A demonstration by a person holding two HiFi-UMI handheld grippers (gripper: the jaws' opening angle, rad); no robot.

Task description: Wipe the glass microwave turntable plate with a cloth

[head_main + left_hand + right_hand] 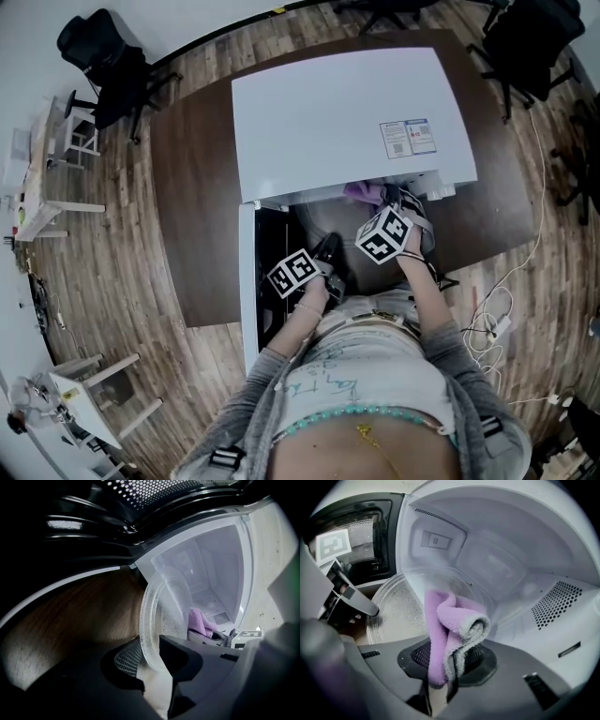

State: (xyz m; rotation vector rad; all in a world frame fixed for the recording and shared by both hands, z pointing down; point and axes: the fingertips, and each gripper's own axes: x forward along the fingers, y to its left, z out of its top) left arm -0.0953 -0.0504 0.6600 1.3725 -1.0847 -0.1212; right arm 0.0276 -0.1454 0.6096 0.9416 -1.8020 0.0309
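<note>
The clear glass turntable plate (pixel 164 606) stands tilted on edge at the mouth of the microwave cavity. My left gripper (pixel 152 660) is shut on its lower rim. In the right gripper view the plate (pixel 396 611) lies to the left, with a left finger (pixel 358 601) on its rim. My right gripper (pixel 445 670) is shut on a folded purple cloth (pixel 450 630), held just in front of the plate's face; whether the cloth touches the glass I cannot tell. In the head view both grippers, left (pixel 328 251) and right (pixel 398 202), reach into the cavity beside the cloth (pixel 361 193).
The white microwave (pixel 347 112) sits on a dark brown table (pixel 192 187), its door (pixel 247 281) swung open toward the left. White cavity walls with vent holes (pixel 555 604) surround the right gripper. Chairs (pixel 103 56) stand around the table; cables (pixel 492 319) lie on the floor at right.
</note>
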